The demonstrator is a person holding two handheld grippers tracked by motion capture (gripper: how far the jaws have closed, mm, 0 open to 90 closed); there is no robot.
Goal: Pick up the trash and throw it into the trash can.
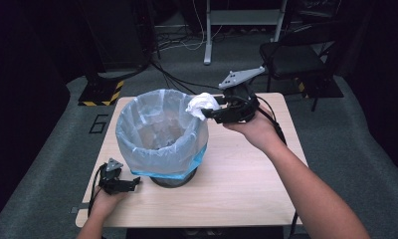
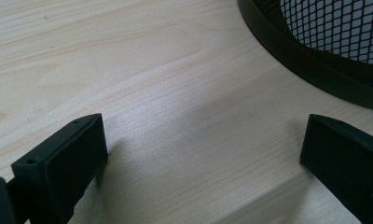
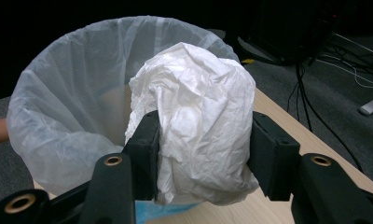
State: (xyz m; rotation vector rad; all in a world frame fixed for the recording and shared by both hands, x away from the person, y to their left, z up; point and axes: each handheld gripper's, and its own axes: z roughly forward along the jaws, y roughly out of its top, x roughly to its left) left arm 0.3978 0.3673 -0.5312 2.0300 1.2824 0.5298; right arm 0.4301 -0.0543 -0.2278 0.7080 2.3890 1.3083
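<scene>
A black mesh waste bin lined with a clear plastic bag [image 1: 159,130] stands on the wooden table [image 1: 237,174]. My right gripper [image 1: 207,113] is shut on a crumpled white paper ball [image 1: 201,105], holding it at the bin's right rim. The right gripper view shows the paper ball [image 3: 201,126] squeezed between both jaws, with the bag-lined bin [image 3: 77,112] just beyond. My left gripper [image 1: 133,184] rests on the table at the bin's front left, open with nothing between its fingers. In the left gripper view the bin's black base [image 2: 315,60] curves past at the upper right.
A black chair [image 1: 296,57] stands behind the table's far right corner. Cables [image 1: 177,74] run across the grey floor behind the table. A white desk leg [image 1: 207,30] rises at the back. Yellow-black hazard tape [image 1: 105,94] marks the floor at the far left.
</scene>
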